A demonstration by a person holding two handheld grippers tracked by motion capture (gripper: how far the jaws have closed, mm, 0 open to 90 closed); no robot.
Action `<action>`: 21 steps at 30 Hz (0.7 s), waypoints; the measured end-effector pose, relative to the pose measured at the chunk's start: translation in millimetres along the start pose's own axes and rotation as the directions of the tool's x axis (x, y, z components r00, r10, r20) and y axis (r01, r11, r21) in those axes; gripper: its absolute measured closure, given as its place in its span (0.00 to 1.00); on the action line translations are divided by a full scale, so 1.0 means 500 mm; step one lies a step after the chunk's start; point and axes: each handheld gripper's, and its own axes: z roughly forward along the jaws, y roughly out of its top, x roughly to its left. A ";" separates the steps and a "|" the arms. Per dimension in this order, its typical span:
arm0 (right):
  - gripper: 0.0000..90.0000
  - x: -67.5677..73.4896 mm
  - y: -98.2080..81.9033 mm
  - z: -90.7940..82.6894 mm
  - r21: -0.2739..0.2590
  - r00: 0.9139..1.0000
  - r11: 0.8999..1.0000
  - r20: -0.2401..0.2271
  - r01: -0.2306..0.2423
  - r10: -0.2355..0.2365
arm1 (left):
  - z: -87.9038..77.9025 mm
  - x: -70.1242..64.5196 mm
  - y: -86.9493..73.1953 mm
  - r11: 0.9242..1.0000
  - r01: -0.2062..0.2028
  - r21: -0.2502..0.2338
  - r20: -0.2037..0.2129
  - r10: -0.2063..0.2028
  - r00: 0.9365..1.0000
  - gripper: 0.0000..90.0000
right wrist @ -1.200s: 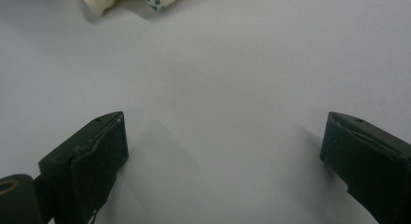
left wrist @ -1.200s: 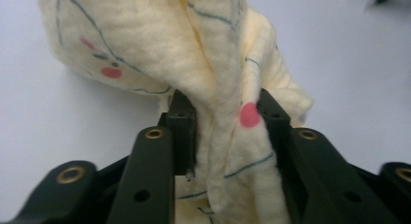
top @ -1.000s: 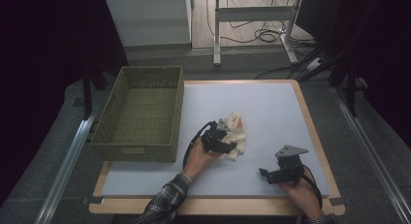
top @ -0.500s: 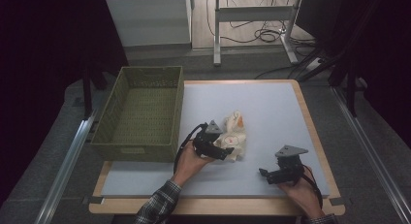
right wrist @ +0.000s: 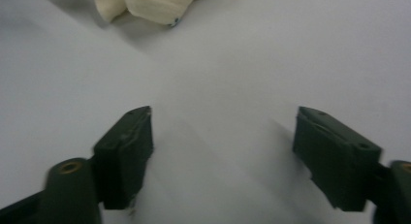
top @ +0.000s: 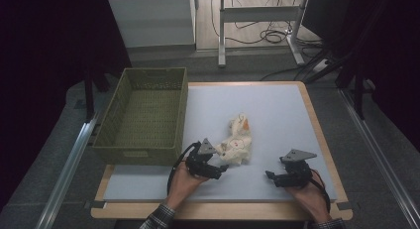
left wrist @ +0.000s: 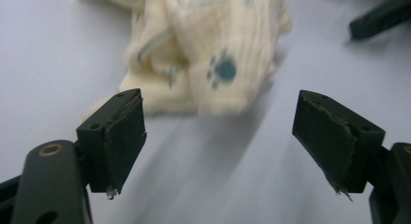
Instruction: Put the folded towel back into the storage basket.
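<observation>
The left tool (top: 221,169) has backed off the cream cloth (top: 237,143), pulling toward the near left, and its jaws have just been opening. They stand wide apart now with nothing between them. In the left gripper view the cloth (left wrist: 208,54) lies just beyond the pads, clear of both. So the cloth is let go; it looks to me like a release after some tugging or arranging, and a fresh grab will be needed before anything goes into the basket (top: 143,115).

Over on the right, the right tool (top: 270,175) sits low on the surface (top: 277,115) near the front edge, well apart from the cloth. Its jaws have just been closing a little, yet they are parted with only bare surface between them, as the right gripper view shows, with a corner of the cloth (right wrist: 145,6) far off at the top.

The cloth itself lies crumpled in the middle of the surface, a touch nearer than centre, just right of the green woven basket's near corner. It is a soft, bunched, cream-coloured heap with a printed pattern: a blue paw print, some pale outlines, a spot of red. The basket looks empty.
</observation>
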 end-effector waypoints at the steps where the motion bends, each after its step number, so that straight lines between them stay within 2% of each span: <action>1: 0.30 0.000 0.001 -0.001 0.001 1.000 1.000 -0.003 0.004 -0.004 | 0.001 0.000 -0.008 1.000 -0.002 0.007 -0.012 0.002 1.000 0.21; 7: 0.47 0.016 0.019 0.002 -0.012 0.998 0.999 -0.038 0.042 -0.042 | 0.007 0.008 -0.032 1.000 0.010 0.026 -0.054 -0.009 0.998 0.22; 9: 0.51 0.021 0.028 0.002 -0.025 0.997 0.999 -0.061 0.040 -0.041 | 0.007 0.009 -0.032 1.000 0.019 0.023 -0.059 -0.018 0.998 0.22; 12: 0.57 0.025 0.041 0.005 -0.047 0.994 0.999 -0.106 0.015 -0.020 | 0.014 0.010 -0.030 0.998 0.033 0.054 -0.073 -0.029 0.997 0.24; 15: 0.61 0.029 0.057 0.014 -0.050 0.991 0.999 -0.132 0.006 -0.013 | 0.014 0.013 -0.031 0.998 0.044 0.052 -0.068 -0.040 0.997 0.24; 21: 0.62 0.043 0.101 0.049 -0.047 0.990 0.999 -0.137 0.028 -0.034 | 0.014 0.010 -0.031 0.998 0.036 0.050 -0.077 -0.032 0.997 0.25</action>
